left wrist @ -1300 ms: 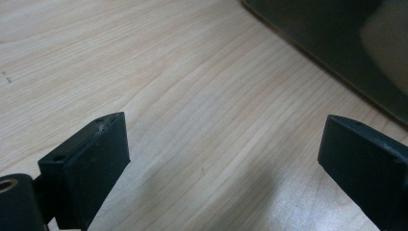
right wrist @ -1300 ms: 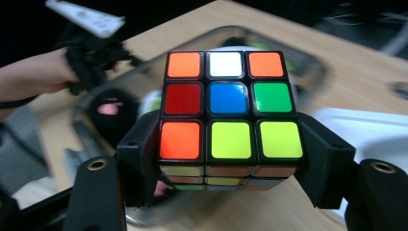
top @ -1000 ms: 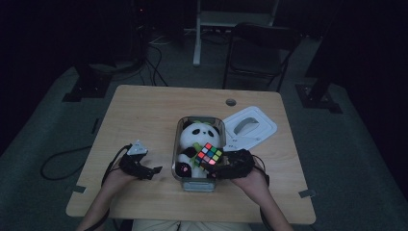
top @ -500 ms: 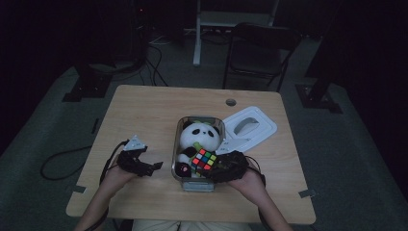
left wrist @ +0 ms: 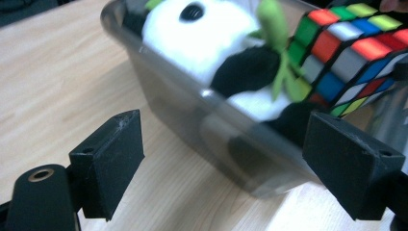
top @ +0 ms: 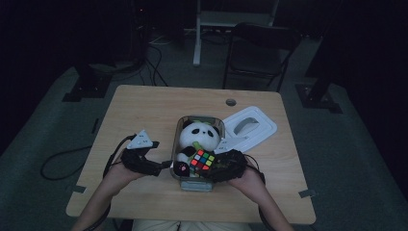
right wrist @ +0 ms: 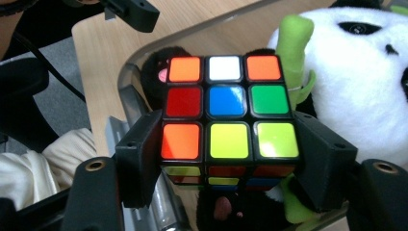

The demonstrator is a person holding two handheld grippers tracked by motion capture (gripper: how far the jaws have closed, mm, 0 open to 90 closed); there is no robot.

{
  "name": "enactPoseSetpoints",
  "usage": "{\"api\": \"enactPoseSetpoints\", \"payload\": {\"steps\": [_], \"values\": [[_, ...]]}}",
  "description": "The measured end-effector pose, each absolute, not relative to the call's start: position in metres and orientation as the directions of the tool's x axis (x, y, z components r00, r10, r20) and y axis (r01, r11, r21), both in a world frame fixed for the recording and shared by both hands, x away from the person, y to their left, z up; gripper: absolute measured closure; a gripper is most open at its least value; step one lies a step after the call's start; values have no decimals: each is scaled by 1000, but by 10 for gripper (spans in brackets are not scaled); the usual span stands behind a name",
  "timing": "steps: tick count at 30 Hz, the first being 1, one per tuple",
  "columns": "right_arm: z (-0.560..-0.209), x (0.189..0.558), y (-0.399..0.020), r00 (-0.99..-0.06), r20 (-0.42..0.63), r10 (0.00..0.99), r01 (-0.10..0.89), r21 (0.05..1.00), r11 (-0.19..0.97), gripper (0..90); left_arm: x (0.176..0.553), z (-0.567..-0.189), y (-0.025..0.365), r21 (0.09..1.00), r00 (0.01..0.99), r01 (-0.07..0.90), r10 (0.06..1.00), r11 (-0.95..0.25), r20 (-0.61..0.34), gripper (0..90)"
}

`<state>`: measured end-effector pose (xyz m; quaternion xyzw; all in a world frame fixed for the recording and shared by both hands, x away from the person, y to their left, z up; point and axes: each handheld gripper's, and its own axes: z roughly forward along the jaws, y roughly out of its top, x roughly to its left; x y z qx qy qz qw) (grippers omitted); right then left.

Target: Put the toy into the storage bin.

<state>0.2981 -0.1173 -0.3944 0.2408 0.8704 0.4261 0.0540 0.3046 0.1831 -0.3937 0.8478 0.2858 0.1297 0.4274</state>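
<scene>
Colourful cube (right wrist: 226,120) sits squeezed in the right gripper (right wrist: 231,159) jaws; lower it gently beside the panda (top: 199,137). Left gripper (left wrist: 226,163) jaws stand wide, holding nothing.

1 high view overlooks the table (top: 144,106); 2 close gripper views share the bin (left wrist: 192,115).

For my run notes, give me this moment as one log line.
right claw: shut on puzzle cube | cube: above clear bin holding plush panda | left claw: open, beside bin | lid: on table
</scene>
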Motion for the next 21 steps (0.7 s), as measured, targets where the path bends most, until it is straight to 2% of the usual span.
{"api": "enactPoseSetpoints", "payload": {"steps": [2, 3, 4, 5, 6, 8, 10, 11, 12, 14, 16, 21], "values": [[-390, 297, -120, -879, 122, 461, 372, 780, 504, 314, 301, -388, 179, 808, 820, 349, 572, -475, -17, 185], [-388, 295, -122, -880, 110, 463, 362, 785, 502, 327, 299, -385, 176, 814, 830, 333, 558, -476, -13, 246], [-388, 295, -122, -880, 110, 463, 362, 785, 502, 327, 299, -385, 176, 814, 830, 333, 558, -476, -13, 260], [-385, 294, -123, -879, 102, 466, 357, 788, 501, 333, 297, -380, 170, 820, 856, 304, 516, -485, -12, 260], [-381, 292, -125, -877, 101, 470, 353, 798, 488, 370, 296, -379, 169, 824, 862, 295, 507, -483, -11, 353], [-376, 291, -129, -873, 99, 477, 347, 813, 467, 400, 293, -376, 164, 834, 875, 280, 484, -475, -18, 380], [-371, 289, -133, -868, 92, 489, 342, 824, 452, 599, 291, -372, 157, 843, 889, 252, 458, -476, -7, 470], [-370, 288, -134, -864, 83, 497, 337, 828, 448, 662, 289, -370, 153, 848, 899, 244, 438, -471, -15, 481], [-369, 287, -134, -863, 84, 498, 338, 830, 445, 767, 288, -369, 150, 848, 907, 235, 420, -474, -17, 542], [-368, 285, -133, -859, 57, 509, 322, 833, 449, 864, 284, -368, 140, 844, 928, 189, 372, -502, 13, 626], [-369, 285, -133, -857, 48, 513, 319, 831, 456, 891, 285, -368, 136, 840, 932, 181, 363, -512, 21, 699], [-375, 290, -127, -862, 56, 504, 336, 807, 485, 900, 290, -374, 124, 833, 938, 188, 345, -520, 4, 768]]}}
